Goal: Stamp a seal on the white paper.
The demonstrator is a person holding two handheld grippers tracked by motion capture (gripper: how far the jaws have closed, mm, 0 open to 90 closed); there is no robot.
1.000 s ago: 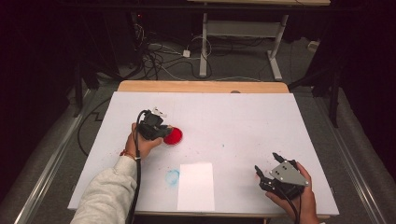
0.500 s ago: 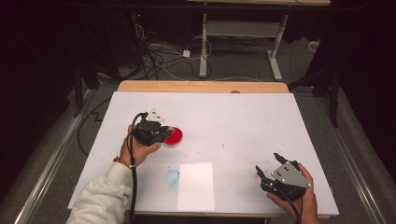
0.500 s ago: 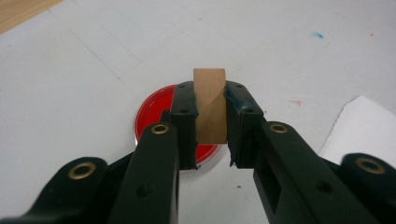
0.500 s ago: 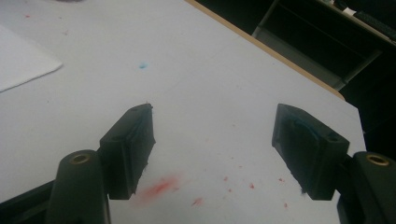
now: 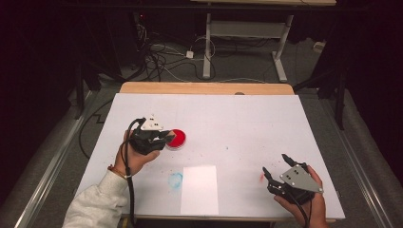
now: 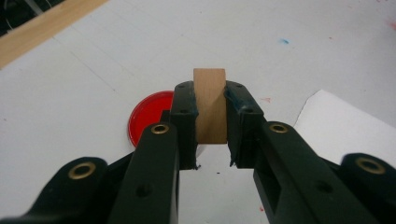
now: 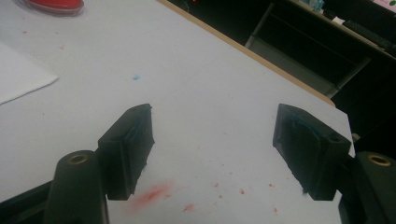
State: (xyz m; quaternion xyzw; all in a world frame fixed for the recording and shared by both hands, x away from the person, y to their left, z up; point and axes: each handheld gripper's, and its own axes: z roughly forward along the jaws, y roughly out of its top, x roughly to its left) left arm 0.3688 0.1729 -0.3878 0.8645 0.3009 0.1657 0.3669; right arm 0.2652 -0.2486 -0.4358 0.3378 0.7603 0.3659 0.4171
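The left gripper (image 6: pixel 211 140) is clamping its fingers on a wooden block (image 6: pixel 209 105), holding it just above the red dish (image 5: pixel 176 139) on the tabletop (image 5: pixel 247 123). The white paper sheet (image 5: pixel 200 189) and a blue smudge (image 5: pixel 175 179) are lying nearby. The right gripper (image 5: pixel 278 170) is resting well apart, its 2 fingers standing wide apart over red stains (image 7: pixel 154 192).

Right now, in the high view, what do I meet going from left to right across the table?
Left gripper → red dish → blue smudge → paper → red smudge → right gripper.
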